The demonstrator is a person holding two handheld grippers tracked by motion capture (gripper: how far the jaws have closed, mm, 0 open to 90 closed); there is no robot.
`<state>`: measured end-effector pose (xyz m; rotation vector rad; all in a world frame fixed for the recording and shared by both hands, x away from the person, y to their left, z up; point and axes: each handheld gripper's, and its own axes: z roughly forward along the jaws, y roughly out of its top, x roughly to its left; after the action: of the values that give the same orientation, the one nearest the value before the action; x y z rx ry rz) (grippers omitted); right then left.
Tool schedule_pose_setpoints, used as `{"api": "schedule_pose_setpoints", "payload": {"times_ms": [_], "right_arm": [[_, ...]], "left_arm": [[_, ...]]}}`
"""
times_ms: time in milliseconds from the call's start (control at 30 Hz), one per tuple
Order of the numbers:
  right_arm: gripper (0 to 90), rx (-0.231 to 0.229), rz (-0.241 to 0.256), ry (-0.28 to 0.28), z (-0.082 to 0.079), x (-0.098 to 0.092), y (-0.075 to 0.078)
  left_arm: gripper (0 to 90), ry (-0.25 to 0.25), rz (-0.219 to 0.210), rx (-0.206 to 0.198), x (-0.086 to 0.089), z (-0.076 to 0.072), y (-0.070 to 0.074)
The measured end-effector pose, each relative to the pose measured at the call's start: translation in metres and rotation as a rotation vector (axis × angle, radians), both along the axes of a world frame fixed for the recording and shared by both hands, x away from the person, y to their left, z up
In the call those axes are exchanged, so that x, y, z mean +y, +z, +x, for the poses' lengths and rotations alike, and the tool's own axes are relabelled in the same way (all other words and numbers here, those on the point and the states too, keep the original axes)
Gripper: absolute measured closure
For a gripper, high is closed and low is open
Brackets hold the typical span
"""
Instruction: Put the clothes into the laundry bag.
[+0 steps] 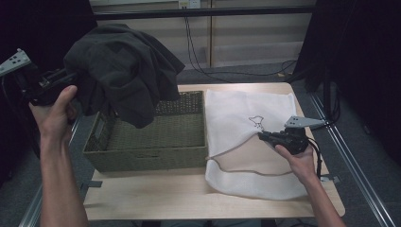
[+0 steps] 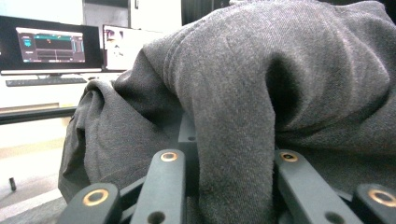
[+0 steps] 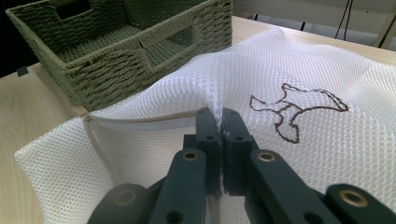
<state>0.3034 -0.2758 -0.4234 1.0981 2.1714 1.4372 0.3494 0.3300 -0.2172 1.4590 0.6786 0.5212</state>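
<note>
High view: dark grey fleece garment (image 1: 118,71) bunched in left gripper (image 1: 56,79), hanging long-axis-down above woven olive rectangular basket (image 1: 156,137); white mesh laundry bag (image 1: 250,137) flat on pale wooden table (image 1: 156,198), mouth toward basket.

Left gripper view: jaws clamped on a garment fold (image 2: 233,154); likely to slip, grip being shallow.

Right gripper view: right gripper (image 3: 220,122) pinched narrow on mesh (image 3: 289,154); probably tearing or collapsing the opening if pulled.

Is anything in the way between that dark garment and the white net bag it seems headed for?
Nothing solid. The dark garment hangs from the left gripper above the woven basket. The white mesh bag lies beside the basket, and the right gripper pinches its upper layer up. How wide the mouth gapes is unclear.
</note>
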Motion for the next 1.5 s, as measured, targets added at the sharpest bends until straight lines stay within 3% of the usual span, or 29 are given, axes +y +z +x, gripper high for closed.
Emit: {"api": "schedule_pose_setpoints", "payload": {"times_ms": [100,267,400,600,767,1100,1300,1500], "right_arm": [[88.0,-0.001,0.0,-0.001,0.0,0.0,0.0],[88.0,-0.001,0.0,-0.002,0.0,0.0,0.0],[88.0,0.001,-0.001,0.0,0.001,0.0,0.0],[88.0,0.006,0.003,-0.001,0.001,0.001,0.0],[88.0,0.005,0.004,-0.001,0.001,0.001,0.0],[88.1,0.003,0.007,0.0,0.001,0.0,0.0],[88.1,0.005,0.004,0.002,0.001,0.0,0.0],[88.1,0.002,0.005,0.0,0.001,0.0,0.0]], "left_arm": [[74.7,0.011,-0.022,-0.004,0.0,-0.004,0.003],[74.7,-0.003,-0.023,-0.031,-0.006,-0.01,0.005],[74.6,-0.054,-0.017,-0.043,-0.014,-0.014,0.005],[74.6,-0.086,-0.029,-0.06,-0.028,-0.022,0.003],[74.6,-0.125,-0.062,-0.078,-0.035,-0.021,0.0],[74.6,-0.164,-0.069,-0.066,-0.06,-0.017,-0.004],[74.6,-0.195,-0.05,-0.076,-0.074,-0.021,-0.004],[74.6,-0.231,-0.076,-0.075,-0.092,-0.024,-0.008]]}}
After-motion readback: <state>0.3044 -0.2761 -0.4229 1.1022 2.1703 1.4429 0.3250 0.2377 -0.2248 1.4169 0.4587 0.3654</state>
